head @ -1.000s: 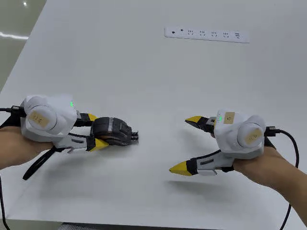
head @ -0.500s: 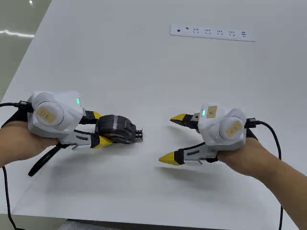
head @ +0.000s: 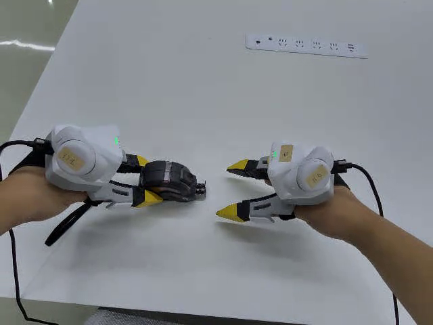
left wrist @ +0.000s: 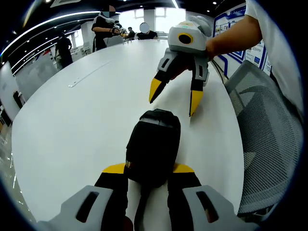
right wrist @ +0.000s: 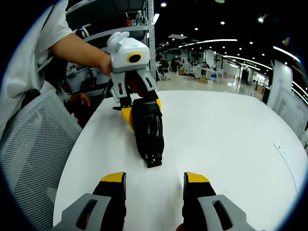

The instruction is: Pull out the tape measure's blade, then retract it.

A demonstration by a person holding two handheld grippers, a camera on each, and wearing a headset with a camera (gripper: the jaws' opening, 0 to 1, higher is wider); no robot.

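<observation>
Rear of tape measure [head: 174, 181] hidden inside left hand-held gripper [head: 145, 179]

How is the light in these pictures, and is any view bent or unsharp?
Head view: soft, even light, faint shadows on the table under the left tongs and the right tongs, all sharp. Left gripper view: the fisheye bends the table's edge into a curve, and the windows at the top are washed out. Right gripper view: same bending; the tape measure is sharp, ceiling lamps glare.
</observation>
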